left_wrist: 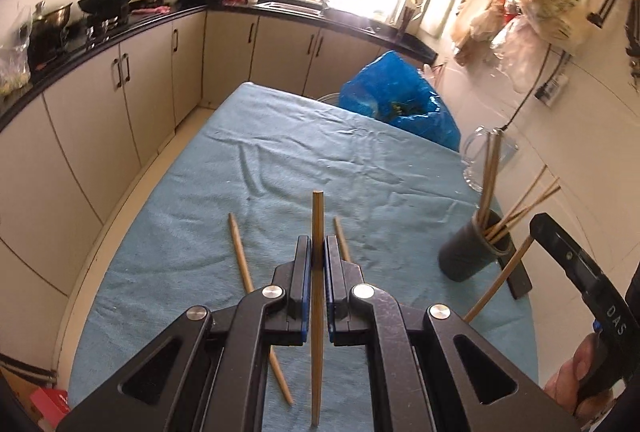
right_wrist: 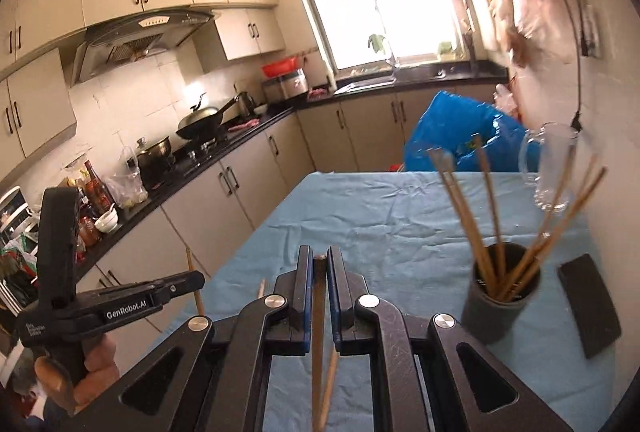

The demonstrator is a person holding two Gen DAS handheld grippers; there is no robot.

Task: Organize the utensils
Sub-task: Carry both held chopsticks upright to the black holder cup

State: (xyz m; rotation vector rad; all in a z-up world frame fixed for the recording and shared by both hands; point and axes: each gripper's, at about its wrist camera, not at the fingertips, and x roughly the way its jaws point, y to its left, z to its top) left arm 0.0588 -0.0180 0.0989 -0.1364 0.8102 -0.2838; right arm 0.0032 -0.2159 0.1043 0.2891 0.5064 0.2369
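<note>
My left gripper (left_wrist: 318, 252) is shut on a wooden chopstick (left_wrist: 317, 216) that stands upright between its pads, above the blue cloth (left_wrist: 280, 159). Two loose chopsticks lie on the cloth below, one (left_wrist: 242, 260) to the left and one (left_wrist: 341, 238) just right of the fingers. My right gripper (right_wrist: 319, 264) is shut on another chopstick (right_wrist: 318, 324), left of a dark cup (right_wrist: 500, 306) that holds several chopsticks. In the left wrist view, the right gripper (left_wrist: 536, 230) hangs beside the cup (left_wrist: 468, 256) with its chopstick (left_wrist: 500, 278) slanting down. The left gripper (right_wrist: 196, 278) shows at the left of the right wrist view.
A glass pitcher (left_wrist: 486, 155) stands behind the cup near the wall, and a blue plastic bag (left_wrist: 400, 99) sits at the table's far end. A flat black object (right_wrist: 588, 306) lies right of the cup. Kitchen cabinets (left_wrist: 120, 103) run along the left.
</note>
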